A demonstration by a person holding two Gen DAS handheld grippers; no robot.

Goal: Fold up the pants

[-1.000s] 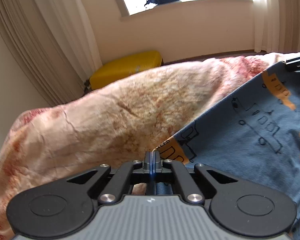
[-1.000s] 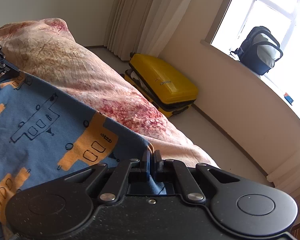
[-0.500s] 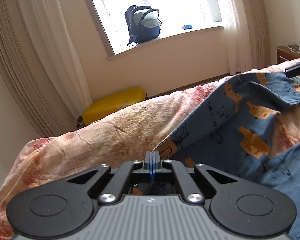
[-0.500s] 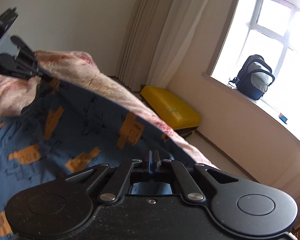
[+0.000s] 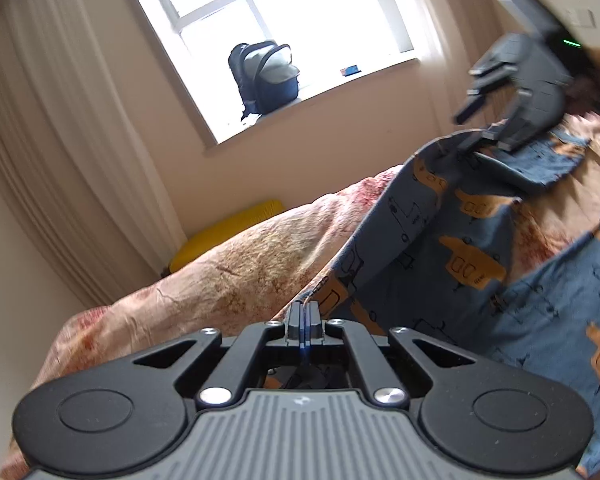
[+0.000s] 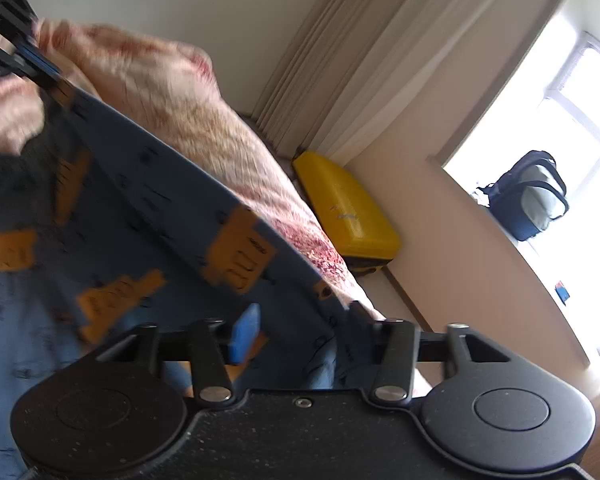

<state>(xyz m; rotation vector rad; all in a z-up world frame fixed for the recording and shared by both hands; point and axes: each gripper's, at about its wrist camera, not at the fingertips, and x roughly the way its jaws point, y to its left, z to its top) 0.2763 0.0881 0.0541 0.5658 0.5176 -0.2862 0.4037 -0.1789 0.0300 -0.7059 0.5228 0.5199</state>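
Blue pants [image 5: 452, 264] with orange vehicle prints lie across the bed, one edge lifted. My left gripper [image 5: 304, 312] is shut on a corner of that edge. From the right wrist view it shows at the far left as the left gripper [image 6: 50, 74], still pinching the pants [image 6: 112, 216]. My right gripper [image 6: 300, 324] has its jaws opening: its blue-padded fingers [image 6: 246, 332] stand apart, and the cloth's edge hangs loose between them without being pressed. In the left wrist view the right gripper [image 5: 472, 124] is blurred, just above the far end of the lifted edge.
A pink and beige patterned bedcover [image 5: 240, 264] lies under the pants. A yellow suitcase [image 6: 348, 216] stands on the floor between the bed and the wall. A dark backpack [image 5: 264, 76] sits on the windowsill, with long curtains [image 5: 60, 160] beside the window.
The right gripper's jaws have parted from the pants' edge they pinched. Both grippers have lifted and rolled, raising the stretched edge off the bed. The left stays shut on its corner.
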